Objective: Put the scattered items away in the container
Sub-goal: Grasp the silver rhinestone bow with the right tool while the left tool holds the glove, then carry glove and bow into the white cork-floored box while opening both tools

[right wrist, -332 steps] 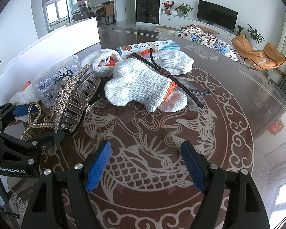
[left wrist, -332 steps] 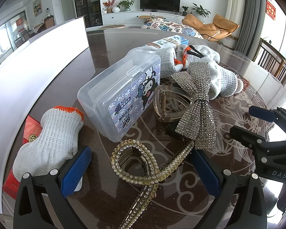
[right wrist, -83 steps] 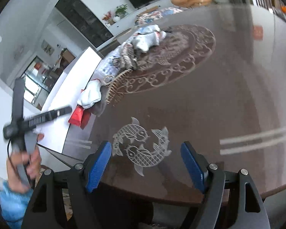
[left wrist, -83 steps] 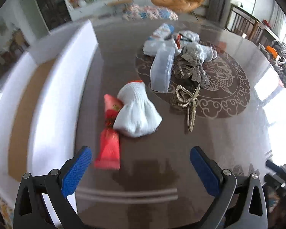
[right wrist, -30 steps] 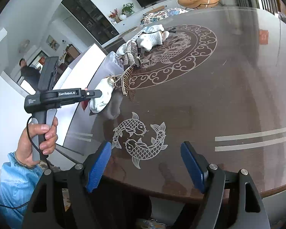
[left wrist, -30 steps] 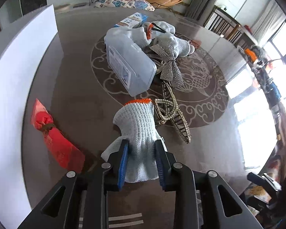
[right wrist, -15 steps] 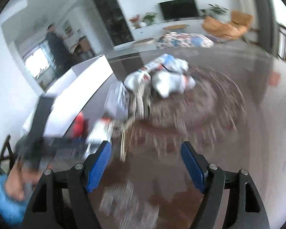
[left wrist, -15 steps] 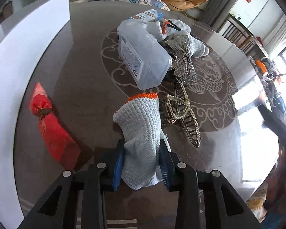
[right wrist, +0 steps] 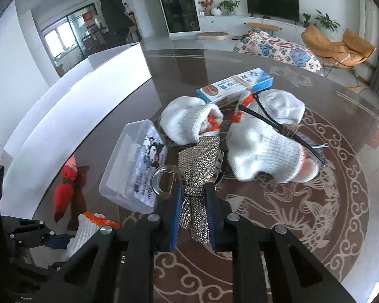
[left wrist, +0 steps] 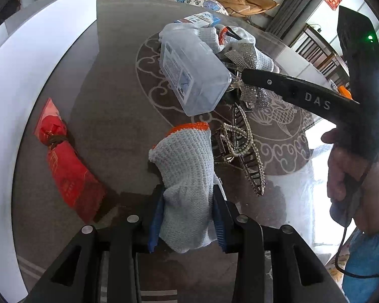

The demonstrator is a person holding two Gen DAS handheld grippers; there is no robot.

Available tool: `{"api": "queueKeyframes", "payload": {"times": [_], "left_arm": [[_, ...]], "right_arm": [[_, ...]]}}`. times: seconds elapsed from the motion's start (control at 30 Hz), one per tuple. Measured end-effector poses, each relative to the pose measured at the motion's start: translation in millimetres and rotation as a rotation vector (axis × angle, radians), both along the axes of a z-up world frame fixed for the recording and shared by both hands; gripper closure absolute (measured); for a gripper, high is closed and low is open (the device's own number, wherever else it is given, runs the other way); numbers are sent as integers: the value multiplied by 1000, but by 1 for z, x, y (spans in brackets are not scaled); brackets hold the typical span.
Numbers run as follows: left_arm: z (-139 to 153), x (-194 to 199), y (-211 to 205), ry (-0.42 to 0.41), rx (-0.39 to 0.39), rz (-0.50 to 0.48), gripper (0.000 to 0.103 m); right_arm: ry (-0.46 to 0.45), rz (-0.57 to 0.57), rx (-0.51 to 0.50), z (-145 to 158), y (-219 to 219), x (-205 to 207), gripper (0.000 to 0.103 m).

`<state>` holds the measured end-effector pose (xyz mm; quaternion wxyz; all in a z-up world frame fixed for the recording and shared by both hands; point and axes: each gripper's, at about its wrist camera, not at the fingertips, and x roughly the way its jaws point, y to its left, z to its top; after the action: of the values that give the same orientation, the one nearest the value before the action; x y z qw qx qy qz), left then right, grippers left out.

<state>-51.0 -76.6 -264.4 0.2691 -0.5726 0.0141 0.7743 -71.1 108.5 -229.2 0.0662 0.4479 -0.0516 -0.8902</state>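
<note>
Plastic box lid closed; glove clamped, left jaws.

Dark brown glossy table with pale dragon-and-cloud medallion inlay, white board along its left edge. Lying on it: red packet near the board, clear plastic box on the medallion rim, pearl hair clip just beside the box. Further back a pile of white knit gloves with orange cuffs, black headband across them, blue-and-white carton behind.
</note>
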Motion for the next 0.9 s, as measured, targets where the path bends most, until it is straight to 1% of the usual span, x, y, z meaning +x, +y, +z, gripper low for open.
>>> {"api": "queueKeyframes", "payload": {"times": [0.1,0.2,0.3,0.37,0.4,0.53,0.7,0.77,0.83,0.87,0.9], "left_arm": [[0,0,-2,-3,6,3,68],[2,9,-9,-13,35,17,70],[2,26,-19,-27,67,35,70],[2,37,-23,-37,82,39,70],[3,43,-25,-39,85,37,70],[7,64,-29,-5,37,16,70],[5,66,-26,-2,23,-4,70],[5,66,-23,0,21,-17,70],[6,66,-20,2,19,-29,70],[6,66,-19,3,18,-35,70],[6,66,-18,3,17,-42,69]], "right_arm": [[-4,-6,-24,5,3,17,85],[9,-24,-59,15,8,49,85],[15,-48,-97,20,11,93,85],[17,-70,-94,18,11,123,85],[15,-81,-93,16,11,138,85],[-31,-135,-106,4,10,186,85],[-38,-179,-104,1,13,210,85],[-41,-197,-116,2,17,209,85],[-50,-220,-142,1,24,207,82],[-55,-230,-151,1,27,205,80],[-64,-236,-141,0,28,204,68]]}}
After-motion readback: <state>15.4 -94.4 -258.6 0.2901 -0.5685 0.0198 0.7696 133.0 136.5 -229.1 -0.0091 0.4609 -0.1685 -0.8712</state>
